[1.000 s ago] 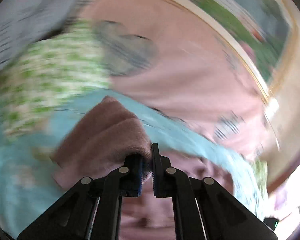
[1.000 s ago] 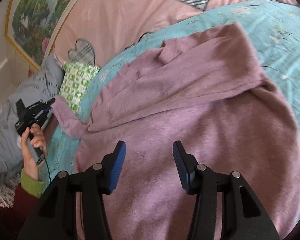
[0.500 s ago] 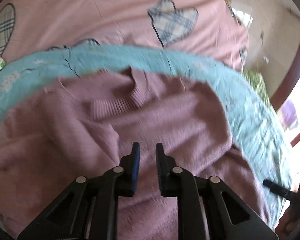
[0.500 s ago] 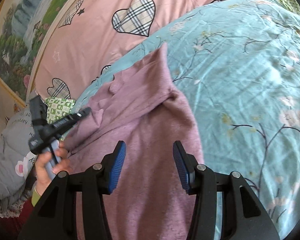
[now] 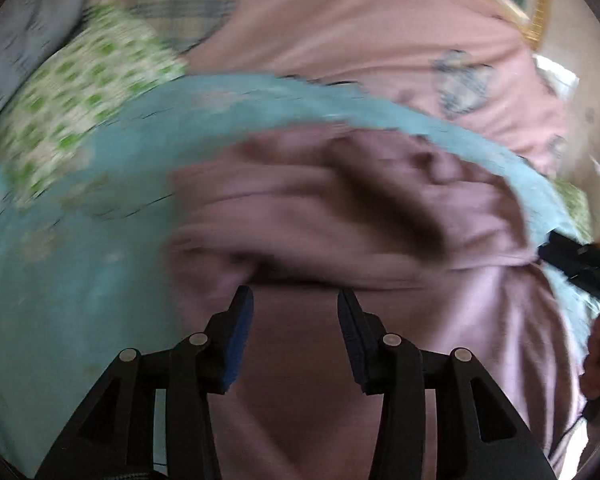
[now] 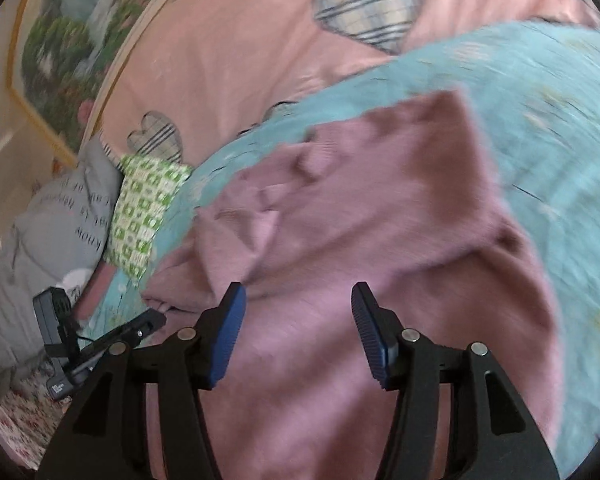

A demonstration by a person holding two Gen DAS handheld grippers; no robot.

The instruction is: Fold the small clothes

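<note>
A mauve knit sweater (image 5: 340, 208) lies on a light blue floral bedspread (image 5: 80, 240), with both sleeves folded across its chest. My left gripper (image 5: 296, 312) is open and empty just above the sweater's lower body. In the right wrist view the sweater (image 6: 360, 220) fills the middle, and my right gripper (image 6: 296, 308) is open and empty above its body. The left gripper also shows at the left edge of the right wrist view (image 6: 100, 340). Both views are blurred by motion.
A pink quilt with plaid hearts (image 6: 260, 40) lies behind the bedspread (image 6: 540, 120). A green-and-white patterned pillow (image 6: 144, 208) and a grey pillow (image 6: 60, 220) sit at the left. A framed landscape picture (image 6: 68, 40) hangs on the wall.
My left gripper was shut on a sleeve, carried it across the sweater, let go and opened wide. My right gripper stayed open and swung over the sweater.
</note>
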